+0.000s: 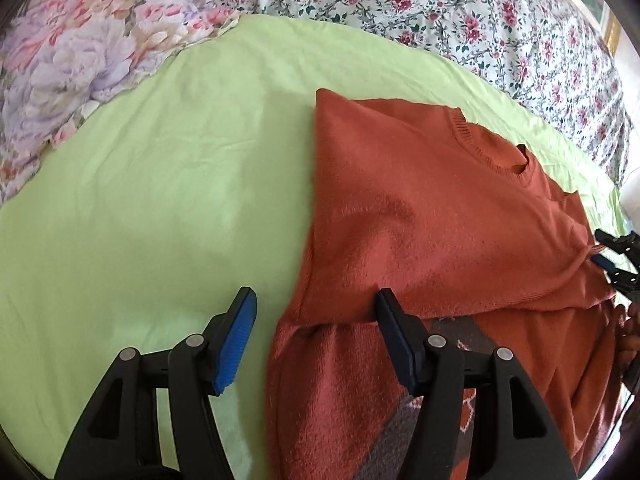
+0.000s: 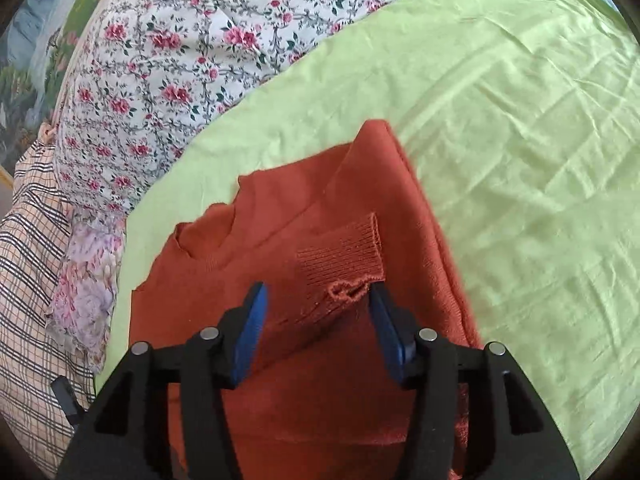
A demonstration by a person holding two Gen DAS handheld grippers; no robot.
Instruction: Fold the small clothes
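Note:
A rust-orange knitted sweater [image 1: 420, 208] lies partly folded on a light green sheet [image 1: 160, 200], neck hole toward the far right. My left gripper [image 1: 316, 308] is open over the sweater's near left edge: one blue pad hangs above the sheet, the other above the fold line. A grey patterned patch [image 1: 452, 328] shows below that fold. In the right wrist view the sweater [image 2: 304, 200] has a sleeve folded across its body. Its ribbed cuff [image 2: 344, 252] lies between the spread fingers of my right gripper [image 2: 316, 300], which is open. The right gripper [image 1: 616, 260] also shows at the left wrist view's right edge.
A white quilt with red flowers [image 1: 440, 8] borders the sheet at the back. A pastel floral pillow [image 1: 80, 60] lies at the far left, and plaid fabric [image 2: 28, 280] sits beside it. Bare green sheet [image 2: 520, 160] stretches beside the sweater. A hand [image 1: 632, 328] shows at the right edge.

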